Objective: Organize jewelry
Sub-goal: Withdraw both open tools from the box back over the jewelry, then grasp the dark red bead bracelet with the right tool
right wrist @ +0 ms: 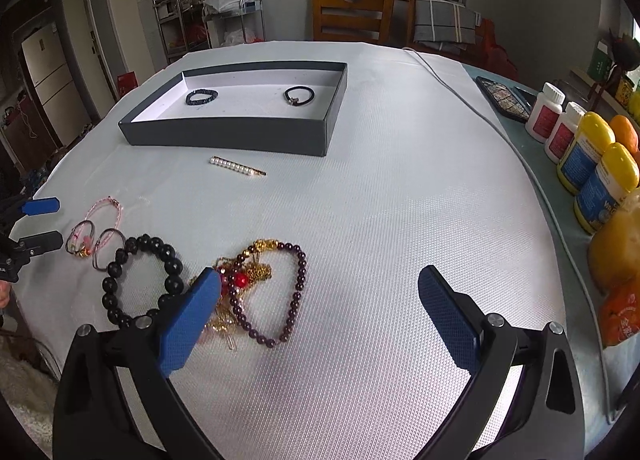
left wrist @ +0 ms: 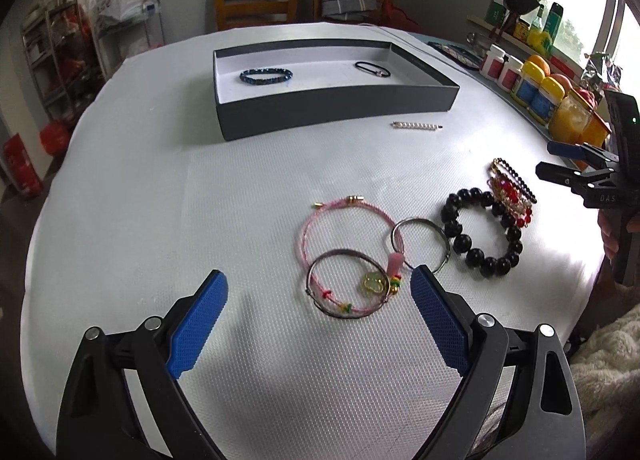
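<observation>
A dark grey box (left wrist: 320,112) (right wrist: 224,136) holds a blue bead bracelet (left wrist: 266,76) (right wrist: 201,96) and a black hair tie (left wrist: 373,69) (right wrist: 299,95). In front of it lies a pearl hair clip (left wrist: 417,125) (right wrist: 237,166). Nearer me lie a pink cord bracelet (left wrist: 344,228), a thin bangle with charms (left wrist: 348,284), a silver ring bangle (left wrist: 420,244), a black bead bracelet (left wrist: 482,232) (right wrist: 140,280), a purple bead bracelet (right wrist: 280,292) and a red and gold tangle (right wrist: 240,280). My left gripper (left wrist: 320,316) stands open over the bangle. My right gripper (right wrist: 320,312) is open beside the purple beads.
White and yellow bottles (right wrist: 580,148), a jar and oranges line the table's right edge. A phone (right wrist: 506,98) and a grey cable (right wrist: 460,96) lie at the far right. Wooden chairs (right wrist: 352,16) stand behind the table. A fluffy white cloth (left wrist: 604,372) sits at the near edge.
</observation>
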Demonstrator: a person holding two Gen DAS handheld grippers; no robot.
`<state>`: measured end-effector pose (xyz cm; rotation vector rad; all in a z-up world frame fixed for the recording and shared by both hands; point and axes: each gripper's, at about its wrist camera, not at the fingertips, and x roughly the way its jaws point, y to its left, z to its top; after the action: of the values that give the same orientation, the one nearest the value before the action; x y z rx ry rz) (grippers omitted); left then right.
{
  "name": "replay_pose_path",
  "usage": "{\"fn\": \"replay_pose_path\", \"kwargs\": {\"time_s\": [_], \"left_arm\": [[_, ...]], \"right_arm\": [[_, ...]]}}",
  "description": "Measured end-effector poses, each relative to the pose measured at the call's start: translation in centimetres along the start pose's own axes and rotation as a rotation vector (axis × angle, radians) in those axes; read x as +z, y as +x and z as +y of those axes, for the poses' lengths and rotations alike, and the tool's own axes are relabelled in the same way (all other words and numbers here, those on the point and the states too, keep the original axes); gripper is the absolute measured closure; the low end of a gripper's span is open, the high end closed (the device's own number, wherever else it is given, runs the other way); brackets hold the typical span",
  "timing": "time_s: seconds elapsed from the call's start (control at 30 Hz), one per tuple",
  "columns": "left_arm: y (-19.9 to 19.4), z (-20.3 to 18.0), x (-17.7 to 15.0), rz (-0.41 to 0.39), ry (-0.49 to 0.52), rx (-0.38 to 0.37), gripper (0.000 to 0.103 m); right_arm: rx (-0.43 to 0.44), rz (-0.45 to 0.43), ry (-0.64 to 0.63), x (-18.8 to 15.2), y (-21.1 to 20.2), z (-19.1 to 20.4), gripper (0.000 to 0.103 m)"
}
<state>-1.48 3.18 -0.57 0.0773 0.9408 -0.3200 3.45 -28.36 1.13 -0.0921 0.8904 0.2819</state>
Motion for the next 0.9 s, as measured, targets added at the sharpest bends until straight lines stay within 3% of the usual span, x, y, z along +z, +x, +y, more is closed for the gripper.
{"fn": "replay_pose_path", "kwargs": {"time_s": [0.3, 0.57, 0.73, 0.83, 0.9], "left_arm": [[0.5, -1.0, -1.1, -0.011, 0.028, -0.019, 0.011], [1.0, -1.3, -1.1, -0.002, 0.039, -0.021, 0.019], [0.6, -1.2, -1.0, -0.009, 0.041, -0.025, 0.023], [0.7, -0.9, -0.8, -0.001, 0.030, -0.020, 0.030], [1.0, -1.0, -0.9, 0.006, 0.034, -0.021, 0.031]], "right_arm": [[0.025, 0.010, 0.032, -1.3, 0.4, -0.2, 0.010], [0.040, 0.031, 0.000, -1.5, 0.8, 0.2, 0.040], [0.061, 0.043, 0.012, -1.7, 1.0, 0.0, 0.051], [0.059, 0.048, 0.013, -1.8, 1.2, -0.1, 0.059], [0.066, 0.051, 0.015, -1.8, 1.2, 0.0, 0.059]]}}
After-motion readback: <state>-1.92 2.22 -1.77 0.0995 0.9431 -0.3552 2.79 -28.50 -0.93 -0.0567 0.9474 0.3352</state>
